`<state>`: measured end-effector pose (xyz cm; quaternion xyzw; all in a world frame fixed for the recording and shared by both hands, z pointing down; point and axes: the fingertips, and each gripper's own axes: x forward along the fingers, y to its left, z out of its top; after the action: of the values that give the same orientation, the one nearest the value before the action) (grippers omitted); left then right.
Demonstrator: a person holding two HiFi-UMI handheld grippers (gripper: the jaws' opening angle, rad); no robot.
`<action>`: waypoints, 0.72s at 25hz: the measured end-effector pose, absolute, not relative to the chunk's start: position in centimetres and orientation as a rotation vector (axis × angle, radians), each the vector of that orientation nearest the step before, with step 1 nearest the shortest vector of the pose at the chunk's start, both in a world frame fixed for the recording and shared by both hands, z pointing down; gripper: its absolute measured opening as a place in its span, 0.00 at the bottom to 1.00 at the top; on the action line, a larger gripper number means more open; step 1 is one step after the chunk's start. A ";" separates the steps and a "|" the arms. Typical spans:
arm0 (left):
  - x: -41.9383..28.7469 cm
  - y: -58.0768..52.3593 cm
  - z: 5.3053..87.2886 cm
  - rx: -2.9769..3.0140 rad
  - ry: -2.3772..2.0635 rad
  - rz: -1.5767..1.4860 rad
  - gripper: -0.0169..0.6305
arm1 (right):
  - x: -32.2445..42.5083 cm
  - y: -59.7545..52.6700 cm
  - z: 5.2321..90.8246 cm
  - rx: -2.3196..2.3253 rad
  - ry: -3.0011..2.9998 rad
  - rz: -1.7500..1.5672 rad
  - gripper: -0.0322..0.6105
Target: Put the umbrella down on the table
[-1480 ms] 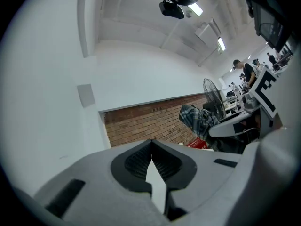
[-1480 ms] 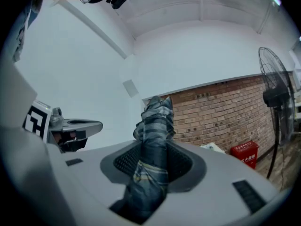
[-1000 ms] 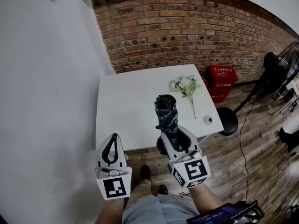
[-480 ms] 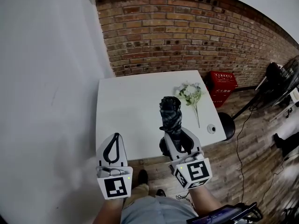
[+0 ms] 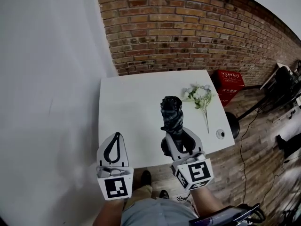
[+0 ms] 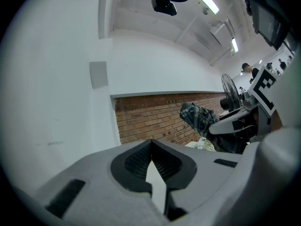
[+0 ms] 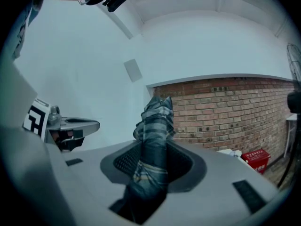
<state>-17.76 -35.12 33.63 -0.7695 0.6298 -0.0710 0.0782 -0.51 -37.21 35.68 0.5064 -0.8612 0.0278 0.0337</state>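
A folded dark plaid umbrella point(image 5: 171, 116) is clamped in my right gripper point(image 5: 180, 138) and sticks out ahead of its jaws over the front part of the white table point(image 5: 134, 102). In the right gripper view the umbrella point(image 7: 153, 140) fills the gap between the pads, and the left gripper point(image 7: 70, 126) shows at the left. My left gripper point(image 5: 115, 139) is shut with nothing in it, beside the right one at the table's front edge. In the left gripper view the left gripper point(image 6: 151, 142) has its tips together, and the umbrella point(image 6: 197, 117) shows to the right.
A bunch of white flowers point(image 5: 200, 95) lies on the table's right side, with a small round object point(image 5: 220, 134) near the front right corner. A red crate point(image 5: 230, 81) and a black stool point(image 5: 234, 124) stand on the wooden floor to the right. A brick wall point(image 5: 188, 36) runs behind the table.
Both grippers have moved forward toward the table with the umbrella still held. The table's front edge now lies under the grippers' tips.
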 end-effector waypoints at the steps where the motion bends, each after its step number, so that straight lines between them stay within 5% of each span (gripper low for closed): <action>1: -18.1 -35.6 34.1 -2.309 1.888 -0.222 0.04 | -0.8 -37.7 36.2 1.554 -2.642 0.095 0.29; 18: -21.2 -41.2 41.8 -2.412 1.942 -0.364 0.04 | -3.4 -42.7 46.7 1.461 -2.481 0.275 0.29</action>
<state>-21.21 -41.23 41.85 -0.7735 0.6229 -0.1167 0.0119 -3.45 -42.71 46.69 0.5012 -0.8511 0.0942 0.1245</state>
